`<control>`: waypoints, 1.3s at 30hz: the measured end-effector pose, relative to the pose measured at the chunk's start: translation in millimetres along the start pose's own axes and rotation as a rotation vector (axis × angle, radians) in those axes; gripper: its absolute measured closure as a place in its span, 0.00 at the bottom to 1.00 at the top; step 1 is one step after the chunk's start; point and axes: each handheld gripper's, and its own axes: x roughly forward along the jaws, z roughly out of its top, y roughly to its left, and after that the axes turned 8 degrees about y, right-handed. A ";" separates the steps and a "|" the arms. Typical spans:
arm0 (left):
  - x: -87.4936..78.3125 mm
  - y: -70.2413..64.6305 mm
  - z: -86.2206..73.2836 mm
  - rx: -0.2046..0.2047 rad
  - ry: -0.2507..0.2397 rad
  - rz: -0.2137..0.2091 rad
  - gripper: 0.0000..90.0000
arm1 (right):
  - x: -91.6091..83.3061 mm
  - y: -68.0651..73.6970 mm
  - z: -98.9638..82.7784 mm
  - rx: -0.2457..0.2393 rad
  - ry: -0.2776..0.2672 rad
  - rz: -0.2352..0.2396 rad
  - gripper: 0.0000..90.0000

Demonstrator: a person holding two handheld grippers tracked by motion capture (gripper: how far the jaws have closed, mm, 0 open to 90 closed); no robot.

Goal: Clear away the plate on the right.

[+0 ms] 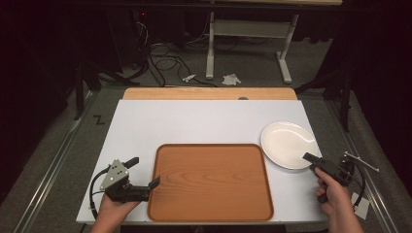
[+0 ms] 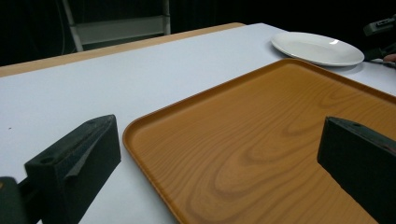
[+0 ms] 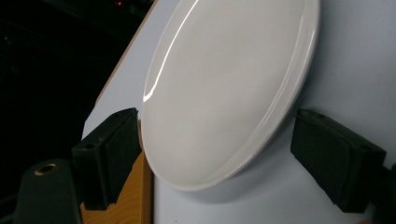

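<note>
The far half of the table [image 1: 194, 119] lies bare and open to either hand, while nearer in the tray [image 1: 210, 180] fills the middle and the plate [image 1: 287, 143] sits just beside its far right corner.

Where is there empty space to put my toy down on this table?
The white table is bare across its far half, behind the wooden tray and left of the white plate. The tray itself holds nothing. It is crowded at the tray's left edge by the left gripper and at the plate by the right gripper.
</note>
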 end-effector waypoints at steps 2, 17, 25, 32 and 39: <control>-3.0 0.8 -1.6 -0.002 0.001 0.008 0.00 | 0.4 -0.4 1.8 0.011 -0.006 -0.001 0.22; -9.4 1.1 -5.5 -0.011 0.001 0.026 0.00 | 8.4 -4.0 11.7 0.052 0.000 0.018 0.27; -9.9 1.0 -5.4 -0.007 0.000 0.024 0.00 | 9.4 -4.0 13.8 0.077 -0.005 -0.001 0.34; -10.5 0.3 -5.0 -0.002 -0.001 0.020 0.00 | 9.3 -4.5 13.3 0.075 -0.008 -0.009 0.37; -10.3 0.8 -5.2 -0.003 0.000 0.016 0.01 | 9.7 -5.3 13.7 0.071 -0.010 -0.016 0.39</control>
